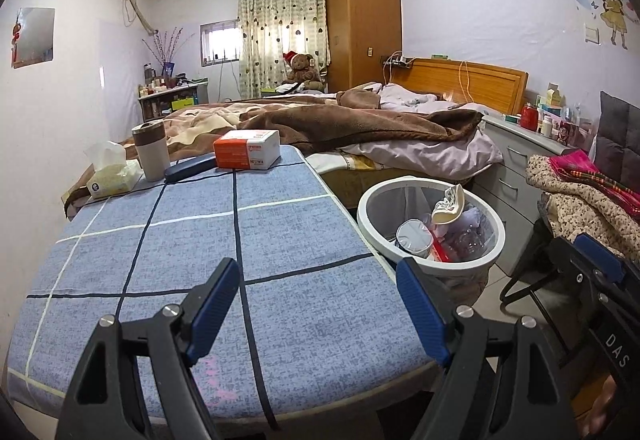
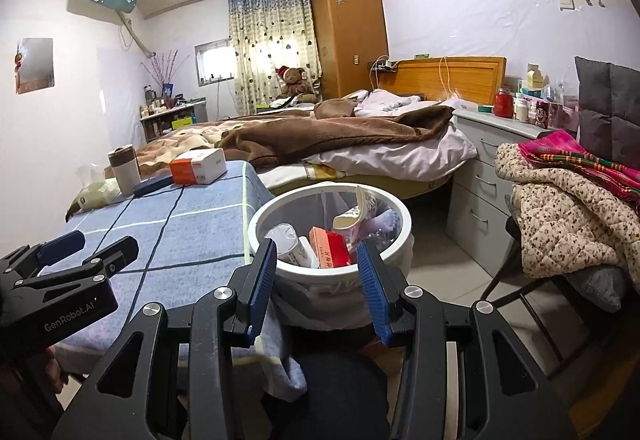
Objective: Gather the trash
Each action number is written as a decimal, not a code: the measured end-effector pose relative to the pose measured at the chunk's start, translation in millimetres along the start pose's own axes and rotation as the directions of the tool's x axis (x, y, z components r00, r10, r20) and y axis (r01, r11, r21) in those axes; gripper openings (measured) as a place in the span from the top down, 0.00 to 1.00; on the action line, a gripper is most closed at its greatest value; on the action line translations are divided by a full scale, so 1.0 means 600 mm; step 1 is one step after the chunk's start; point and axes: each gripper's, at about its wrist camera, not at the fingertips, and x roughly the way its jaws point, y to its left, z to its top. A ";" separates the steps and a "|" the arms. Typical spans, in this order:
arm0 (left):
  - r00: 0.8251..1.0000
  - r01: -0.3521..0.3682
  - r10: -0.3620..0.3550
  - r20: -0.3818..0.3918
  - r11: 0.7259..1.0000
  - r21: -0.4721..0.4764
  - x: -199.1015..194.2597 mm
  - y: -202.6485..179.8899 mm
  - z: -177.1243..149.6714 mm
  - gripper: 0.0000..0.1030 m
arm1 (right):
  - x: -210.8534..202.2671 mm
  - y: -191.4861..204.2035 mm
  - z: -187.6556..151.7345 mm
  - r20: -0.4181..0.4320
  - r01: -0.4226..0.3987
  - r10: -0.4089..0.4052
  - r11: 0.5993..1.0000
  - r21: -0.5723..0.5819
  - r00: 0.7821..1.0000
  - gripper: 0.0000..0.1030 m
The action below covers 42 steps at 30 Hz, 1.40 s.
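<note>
Trash bin (image 2: 320,272) beside table (image 1: 200,260), near rim cut by right gripper (image 2: 317,280); contents jumbled, hard to identify. Left gripper (image 1: 318,304) over table, both grippers spread apart, empty. Orange box (image 1: 246,149) at table's far end.

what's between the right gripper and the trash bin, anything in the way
Nothing visible. The right gripper hangs open and empty in front of the white trash bin, whose open top already holds trash. The blue-clothed table lies to its left, off that path.

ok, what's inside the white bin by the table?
White bin: crumpled paper cup, orange-red box, white tube, clear plastic. Anything beneath that top layer is covered.
</note>
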 end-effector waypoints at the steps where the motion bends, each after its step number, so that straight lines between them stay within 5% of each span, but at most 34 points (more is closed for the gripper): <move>1: 1.000 0.000 0.000 0.001 1.000 0.000 -0.001 0.000 0.000 0.20 | -0.001 0.001 0.000 0.001 0.000 0.000 1.000 0.000 1.000 0.58; 42: 1.000 -0.010 0.010 0.003 1.000 -0.007 -0.005 0.009 0.000 0.20 | -0.003 0.010 0.008 0.001 0.014 -0.014 1.000 -0.016 1.000 0.58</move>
